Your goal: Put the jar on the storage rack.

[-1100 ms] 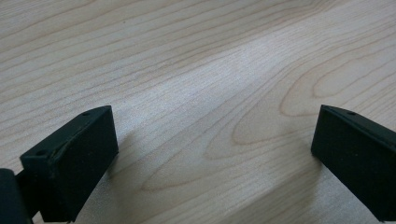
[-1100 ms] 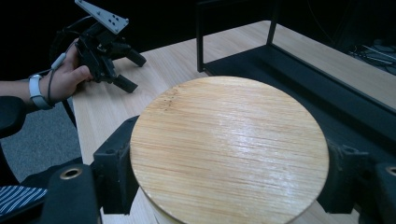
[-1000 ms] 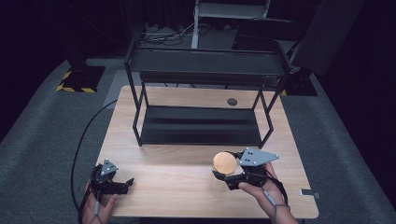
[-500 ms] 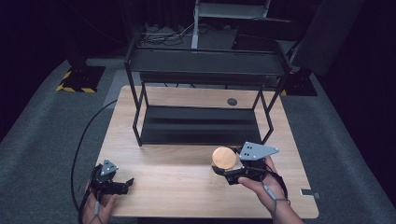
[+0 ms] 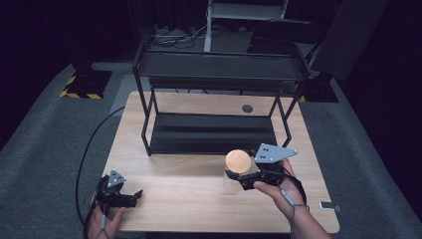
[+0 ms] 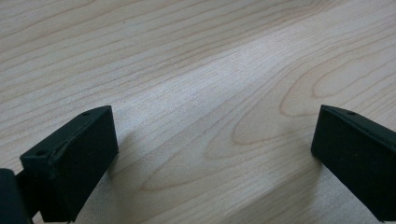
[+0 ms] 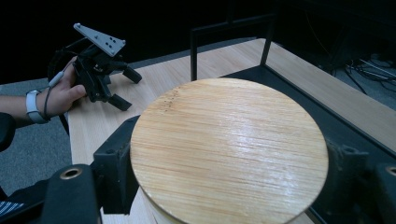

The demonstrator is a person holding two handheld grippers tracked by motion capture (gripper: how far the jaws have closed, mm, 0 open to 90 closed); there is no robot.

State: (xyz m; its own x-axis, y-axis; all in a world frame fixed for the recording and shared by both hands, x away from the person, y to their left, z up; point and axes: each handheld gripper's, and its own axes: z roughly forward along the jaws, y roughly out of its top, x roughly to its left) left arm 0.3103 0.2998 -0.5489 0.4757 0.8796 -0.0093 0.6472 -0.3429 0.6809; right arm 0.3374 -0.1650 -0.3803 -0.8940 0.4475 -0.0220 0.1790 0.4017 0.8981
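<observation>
My right tongs (image 5: 238, 175) grip the jar (image 5: 238, 164) just under its lid; a loose squeeze drops it. Left tongs (image 5: 130, 195) idle wide.

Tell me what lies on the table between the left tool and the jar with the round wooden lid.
Nothing: bare light wooden tabletop separates the open left tool from the wooden-lidded jar, seen in the high view.

Left claw (image 5: 130, 195) gapes low; right claw (image 5: 238, 178) seems clamped, raised.

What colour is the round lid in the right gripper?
Light bamboo tan with fine grain, clearest in the right gripper view.
</observation>
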